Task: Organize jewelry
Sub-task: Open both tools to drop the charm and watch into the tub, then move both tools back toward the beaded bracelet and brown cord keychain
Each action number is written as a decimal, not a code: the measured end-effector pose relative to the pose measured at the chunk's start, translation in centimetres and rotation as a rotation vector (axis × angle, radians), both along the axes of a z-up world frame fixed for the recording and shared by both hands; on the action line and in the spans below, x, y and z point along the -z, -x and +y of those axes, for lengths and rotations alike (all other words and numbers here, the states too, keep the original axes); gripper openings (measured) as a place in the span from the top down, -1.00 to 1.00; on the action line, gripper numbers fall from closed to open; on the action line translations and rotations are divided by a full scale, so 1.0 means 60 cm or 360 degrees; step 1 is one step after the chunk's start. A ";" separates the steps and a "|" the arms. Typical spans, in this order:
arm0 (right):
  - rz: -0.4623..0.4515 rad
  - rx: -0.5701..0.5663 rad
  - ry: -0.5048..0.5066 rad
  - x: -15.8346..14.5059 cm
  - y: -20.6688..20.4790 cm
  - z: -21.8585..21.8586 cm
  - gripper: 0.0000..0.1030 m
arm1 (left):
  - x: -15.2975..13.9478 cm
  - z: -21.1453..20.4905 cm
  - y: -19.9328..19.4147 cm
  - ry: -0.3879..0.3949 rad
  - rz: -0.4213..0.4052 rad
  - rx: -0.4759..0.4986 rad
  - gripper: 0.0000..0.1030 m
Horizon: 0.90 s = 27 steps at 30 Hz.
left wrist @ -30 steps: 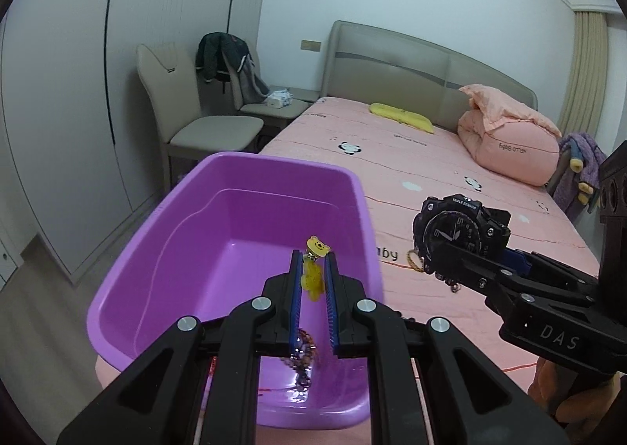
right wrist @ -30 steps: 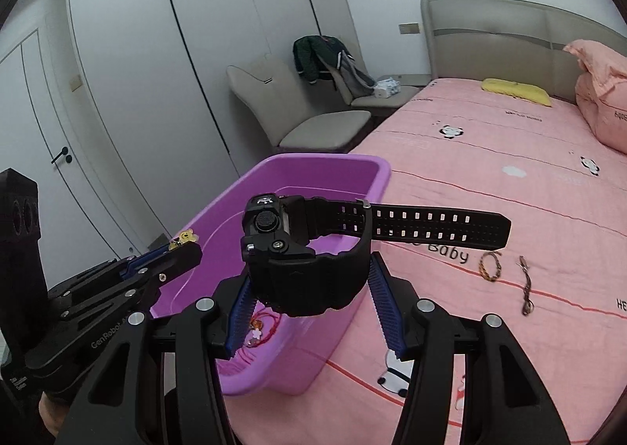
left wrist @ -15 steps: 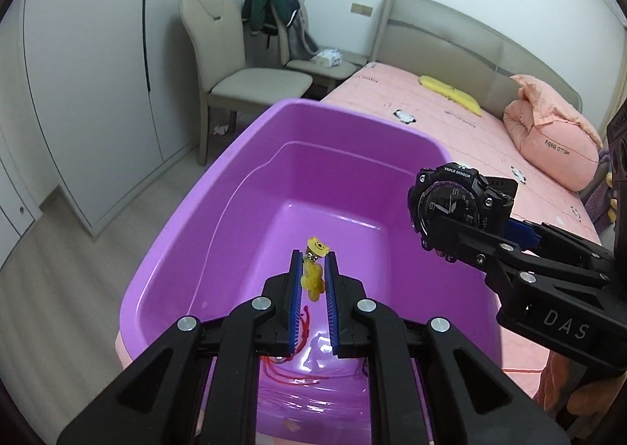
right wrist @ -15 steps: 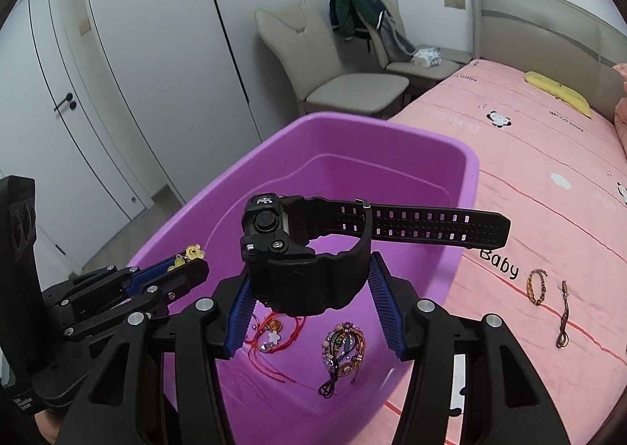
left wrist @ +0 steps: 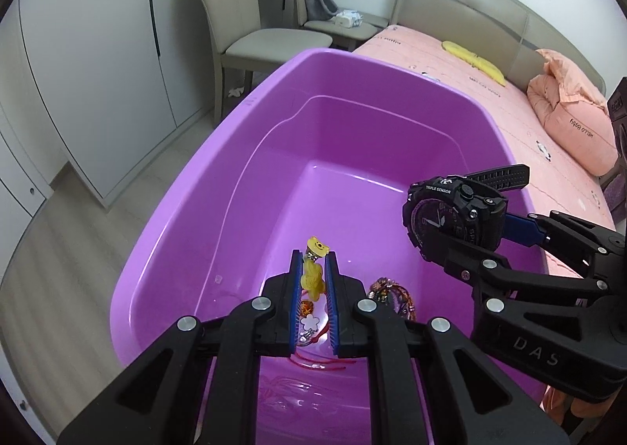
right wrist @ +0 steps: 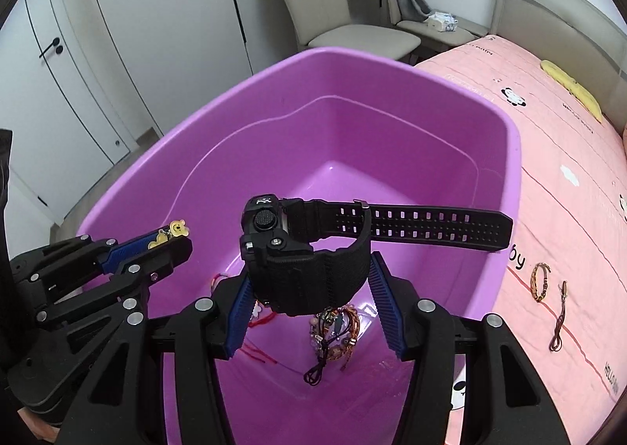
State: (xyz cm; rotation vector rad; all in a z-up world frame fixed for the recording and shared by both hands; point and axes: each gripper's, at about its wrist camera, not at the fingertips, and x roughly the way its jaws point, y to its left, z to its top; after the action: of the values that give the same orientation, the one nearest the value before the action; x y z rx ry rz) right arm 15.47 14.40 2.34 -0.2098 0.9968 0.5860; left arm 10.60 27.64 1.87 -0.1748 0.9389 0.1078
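Tub (right wrist: pixel 505 155) floor lies directly below both grippers, the left gripper (left wrist: pixel 313 268) clenched on a yellow bear charm (left wrist: pixel 313 272), the right gripper (right wrist: pixel 309 280) grasping a black watch (right wrist: pixel 298 253) whose strap points sideways over the rim toward the bed (right wrist: pixel 568 209).

The purple tub (left wrist: pixel 243 155) stands open at the top, and the far half of its floor is bare, with free room to lower something there. The near end of the floor is taken up by a heap of beaded bracelets (right wrist: pixel 337 331) and a red cord (right wrist: pixel 258 351). Above the tub the left gripper (left wrist: pixel 313 280) and the right gripper (right wrist: pixel 309 304) hang side by side, near each other but apart. The black watch (right wrist: pixel 305 249) sticks its strap out over the tub's right rim. On the pink bedspread (right wrist: pixel 568 209) beside the tub lie a small bracelet (right wrist: pixel 540 282) and a thin cord (right wrist: pixel 558 321).
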 end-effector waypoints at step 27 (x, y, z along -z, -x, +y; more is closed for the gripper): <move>-0.0071 0.0161 -0.0057 -0.044 0.020 -0.081 -0.25 | -0.049 0.003 0.048 -0.0132 -0.0072 -0.0196 -0.73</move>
State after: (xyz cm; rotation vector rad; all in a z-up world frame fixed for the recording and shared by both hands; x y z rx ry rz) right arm 14.25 9.56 4.96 -0.1395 0.9475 0.5047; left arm 7.72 27.79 4.82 -0.1577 0.8765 0.2547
